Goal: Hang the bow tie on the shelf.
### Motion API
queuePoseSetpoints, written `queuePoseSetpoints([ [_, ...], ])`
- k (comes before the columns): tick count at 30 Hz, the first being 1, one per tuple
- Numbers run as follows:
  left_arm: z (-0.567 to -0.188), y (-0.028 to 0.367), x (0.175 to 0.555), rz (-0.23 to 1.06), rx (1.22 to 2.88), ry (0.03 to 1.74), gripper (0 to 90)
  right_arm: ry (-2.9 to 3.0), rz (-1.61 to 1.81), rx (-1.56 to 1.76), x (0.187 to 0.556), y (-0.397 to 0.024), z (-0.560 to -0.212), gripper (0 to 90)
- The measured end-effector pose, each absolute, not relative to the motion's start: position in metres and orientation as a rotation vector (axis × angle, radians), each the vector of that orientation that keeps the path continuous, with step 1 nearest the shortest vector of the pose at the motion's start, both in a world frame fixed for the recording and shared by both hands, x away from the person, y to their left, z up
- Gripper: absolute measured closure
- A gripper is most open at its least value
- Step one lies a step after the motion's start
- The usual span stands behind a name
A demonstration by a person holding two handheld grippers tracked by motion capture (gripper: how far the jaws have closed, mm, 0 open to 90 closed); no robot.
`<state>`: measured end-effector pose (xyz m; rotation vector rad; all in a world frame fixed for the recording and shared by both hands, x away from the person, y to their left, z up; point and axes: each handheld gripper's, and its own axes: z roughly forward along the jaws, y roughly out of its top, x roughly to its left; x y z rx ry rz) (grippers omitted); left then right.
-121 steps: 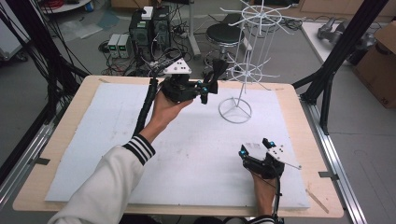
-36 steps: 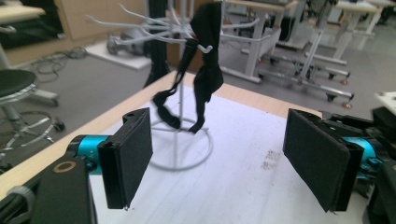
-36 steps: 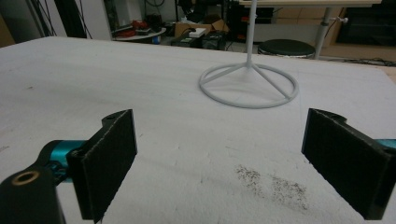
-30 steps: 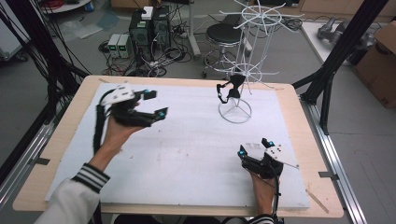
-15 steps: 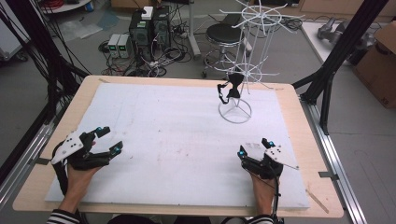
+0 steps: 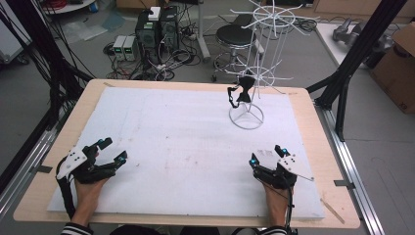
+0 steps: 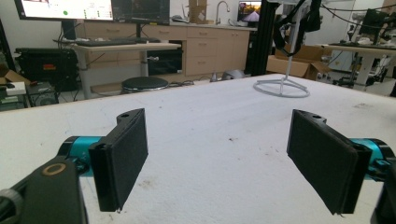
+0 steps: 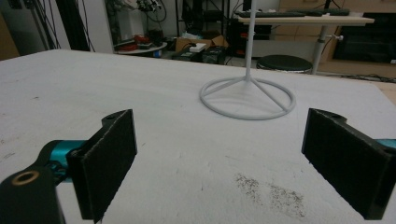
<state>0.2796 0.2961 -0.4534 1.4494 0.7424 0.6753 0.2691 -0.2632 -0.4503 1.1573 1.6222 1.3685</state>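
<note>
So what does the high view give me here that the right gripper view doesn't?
High view alone: the black item hanging on the white wire rack, the rack's upper arms, both grippers, left and right, resting at the near edge. Right gripper view alone: its open jaw pads close up, dark specks on the mat. Both: the rack's ring base and the white mat.

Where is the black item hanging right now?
In the high view the black item hangs on a lower arm of the white wire rack at the table's far right, well away from both grippers.
</note>
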Motion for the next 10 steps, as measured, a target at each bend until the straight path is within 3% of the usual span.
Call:
queuePoseSetpoints([
  [10,-0.4539,0.2952,0.2776,0.694,1.445,0.733,20.2,1.617,1.368,1.146,0.2687,-0.2633,-0.4504,9.3],
])
